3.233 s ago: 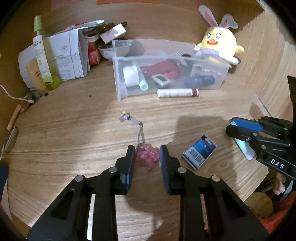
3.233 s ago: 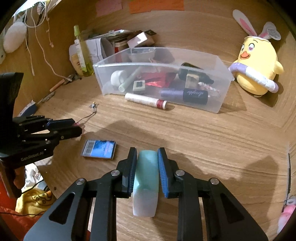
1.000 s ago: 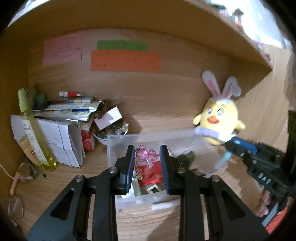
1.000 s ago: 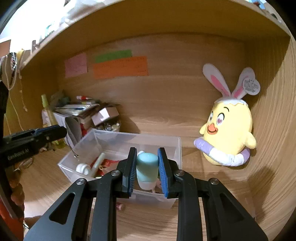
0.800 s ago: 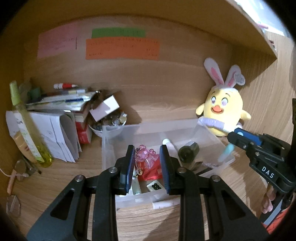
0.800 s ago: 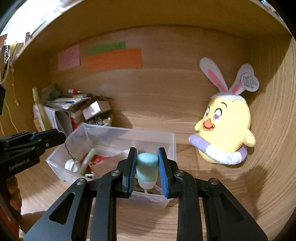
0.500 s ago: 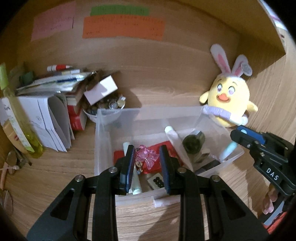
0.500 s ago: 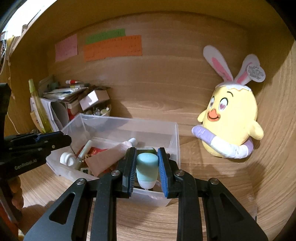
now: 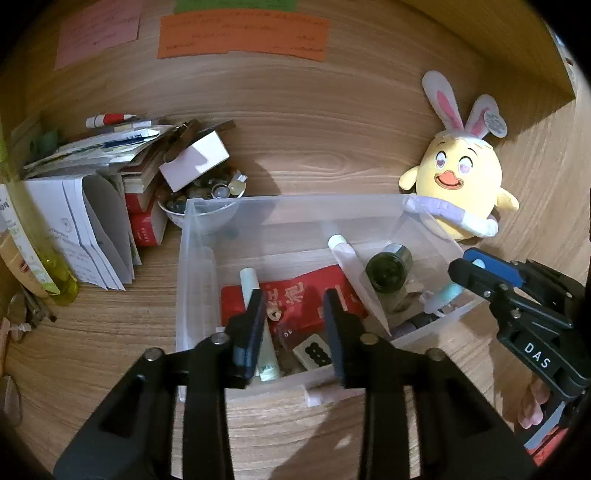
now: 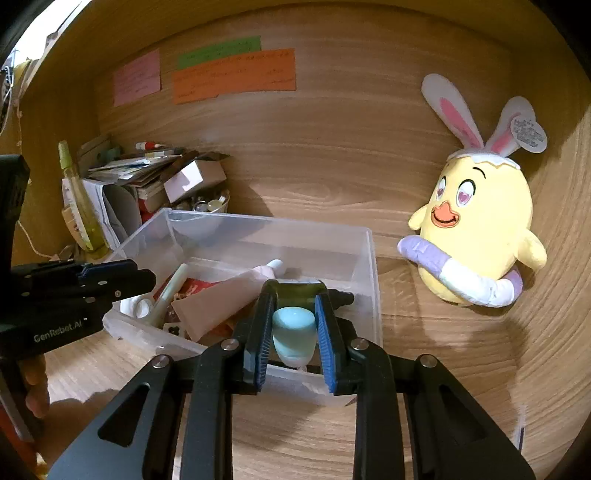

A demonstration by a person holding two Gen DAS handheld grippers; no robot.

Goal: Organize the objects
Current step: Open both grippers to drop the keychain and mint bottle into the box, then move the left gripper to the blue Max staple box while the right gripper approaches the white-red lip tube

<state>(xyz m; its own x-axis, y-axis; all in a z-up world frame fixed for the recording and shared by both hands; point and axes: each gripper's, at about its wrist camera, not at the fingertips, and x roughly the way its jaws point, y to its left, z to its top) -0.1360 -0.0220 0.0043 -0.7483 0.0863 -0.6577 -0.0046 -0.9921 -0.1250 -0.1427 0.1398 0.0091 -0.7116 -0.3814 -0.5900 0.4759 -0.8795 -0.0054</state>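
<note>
Clear plastic bin (image 9: 192, 258) sat on the wooden tabletop (image 9: 110, 332). Left tool (image 9: 295, 314), jaws just opening, hung apart and empty over it. Right tool (image 10: 293, 325), jaws also opening, bracketed the pale-blue bottle (image 10: 293, 328) above the bin's right end.

My own fingers (image 9: 255, 332) cover the near part of the bin (image 9: 295, 201), so what lies under them I cannot make out. The writing on the notes (image 9: 242, 35) is too small to read. The yellow bottle (image 9: 22, 236) is cut off at the left edge. The tube (image 10: 293, 334) hides its lower end between my right fingers (image 10: 327, 343).
</note>
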